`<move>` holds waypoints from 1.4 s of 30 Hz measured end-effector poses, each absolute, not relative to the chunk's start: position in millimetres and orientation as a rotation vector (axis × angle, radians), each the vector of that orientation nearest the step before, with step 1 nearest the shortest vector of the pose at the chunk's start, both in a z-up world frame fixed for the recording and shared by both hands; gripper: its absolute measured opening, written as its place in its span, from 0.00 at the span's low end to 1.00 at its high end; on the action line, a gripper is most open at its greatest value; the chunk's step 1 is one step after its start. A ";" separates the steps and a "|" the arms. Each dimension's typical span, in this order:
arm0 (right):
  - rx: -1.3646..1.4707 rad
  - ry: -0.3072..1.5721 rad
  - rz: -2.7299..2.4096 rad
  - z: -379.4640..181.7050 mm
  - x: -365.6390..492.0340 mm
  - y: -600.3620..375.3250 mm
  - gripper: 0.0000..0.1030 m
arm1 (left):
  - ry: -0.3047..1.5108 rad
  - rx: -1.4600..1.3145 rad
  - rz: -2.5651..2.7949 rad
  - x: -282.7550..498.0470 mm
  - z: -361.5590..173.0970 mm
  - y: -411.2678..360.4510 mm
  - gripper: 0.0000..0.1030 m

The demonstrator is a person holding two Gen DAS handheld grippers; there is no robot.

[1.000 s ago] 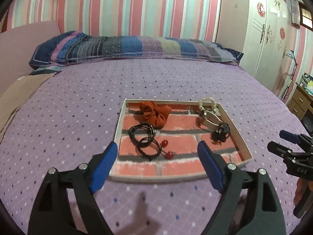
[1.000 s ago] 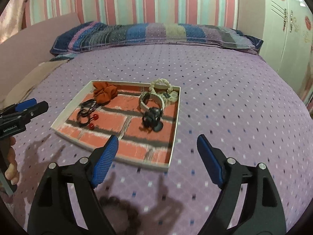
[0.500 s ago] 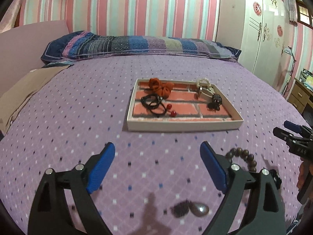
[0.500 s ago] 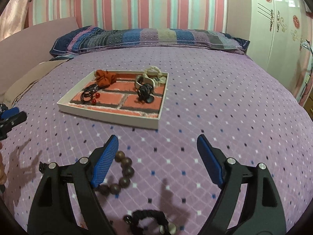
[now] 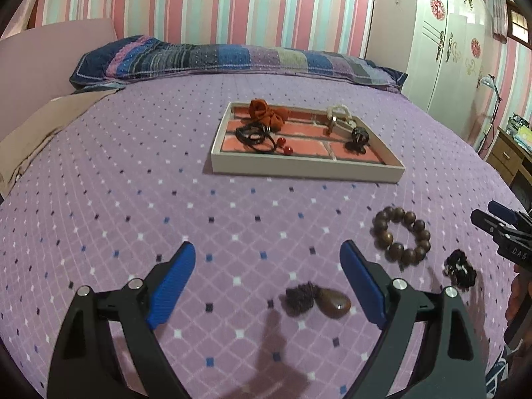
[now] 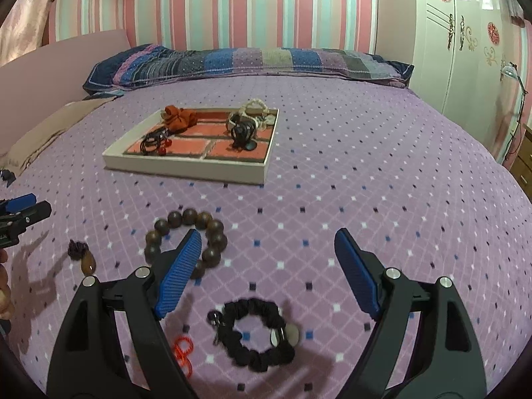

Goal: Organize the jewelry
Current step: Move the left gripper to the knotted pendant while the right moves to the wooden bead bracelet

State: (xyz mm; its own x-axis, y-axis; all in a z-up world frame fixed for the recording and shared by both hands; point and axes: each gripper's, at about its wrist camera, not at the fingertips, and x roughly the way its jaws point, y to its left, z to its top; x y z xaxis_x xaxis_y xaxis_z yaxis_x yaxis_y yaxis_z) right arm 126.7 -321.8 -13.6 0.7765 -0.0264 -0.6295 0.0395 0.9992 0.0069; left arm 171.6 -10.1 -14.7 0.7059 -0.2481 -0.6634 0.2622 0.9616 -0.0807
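A white tray with a brick-pattern floor lies mid-bed, holding an orange scrunchie, black hair ties with red beads, a pale bracelet and a black piece. Loose on the purple bedspread nearer me are a brown wooden bead bracelet, a brown pendant with a dark tassel, a black scrunchie bracelet and a thin orange loop. My left gripper stands open just above the pendant. My right gripper is open above the black scrunchie, its left finger over the bead bracelet.
A striped bolster pillow lies along the bed's far edge under a striped wall. A white wardrobe and a wooden desk stand to the right. A beige cloth lies at the bed's left side.
Both grippers have pulled back from the tray toward the bed's near side and sunk a little. The bead bracelet, pendant, black scrunchie and orange loop have come into view.
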 end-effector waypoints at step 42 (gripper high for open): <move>0.023 0.754 -0.043 -51.6 164.3 -302.4 0.70 | 0.859 0.015 -0.330 175.9 -70.9 -24.4 0.67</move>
State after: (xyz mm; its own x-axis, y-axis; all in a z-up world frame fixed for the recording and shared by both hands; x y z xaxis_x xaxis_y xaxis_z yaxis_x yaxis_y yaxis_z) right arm 164.3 -302.4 -51.6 0.7278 -0.0307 -0.6851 0.0474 0.9989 0.0055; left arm 175.9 -24.4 -70.9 0.6058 -0.2798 -0.7448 0.2916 0.9491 -0.1194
